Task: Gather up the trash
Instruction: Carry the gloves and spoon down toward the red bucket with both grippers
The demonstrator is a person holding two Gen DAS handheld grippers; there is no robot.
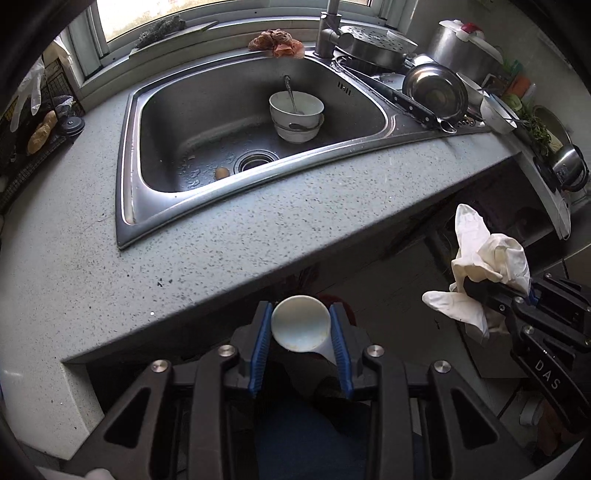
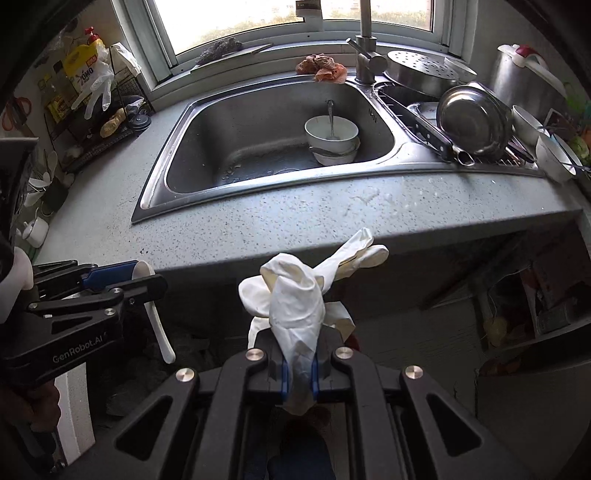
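Between the blue pads of the left gripper [image 1: 301, 334], a white plastic spoon [image 1: 301, 326] sits clamped by its bowl, held out past the front edge of the desk [image 1: 258, 236]; in the right wrist view its handle hangs down below the fingers [image 2: 110, 275]. Just to the right, the right gripper [image 2: 298, 373] has its fingers shut on a crumpled white disposable glove [image 2: 295, 306], whose loose finger ends poke up toward the desk edge. Both pieces of trash hang in the air in front of the desk, apart from each other and touching nothing but the pads.

Beyond them, set into the speckled grey desk, lies a steel sink [image 1: 236, 192]. Inside it stand two stacked white bowls [image 1: 296, 116] with a metal spoon [image 1: 290, 94] leaning in the top one, and a small brownish scrap [image 1: 221, 172] rests beside the drain [image 1: 255, 160]. On the draining side to the right are a black-handled knife [image 1: 415, 107], a steel bowl [image 1: 435, 90] tilted on edge and a perforated steel pan [image 1: 376, 42]. A crumpled orange cloth [image 1: 277, 43] sits on the ledge behind the sink, next to the tap [image 1: 328, 35]. Against the left wall, a wire rack [image 2: 122, 107] carries a clear glove [image 2: 98, 92] draped over it.
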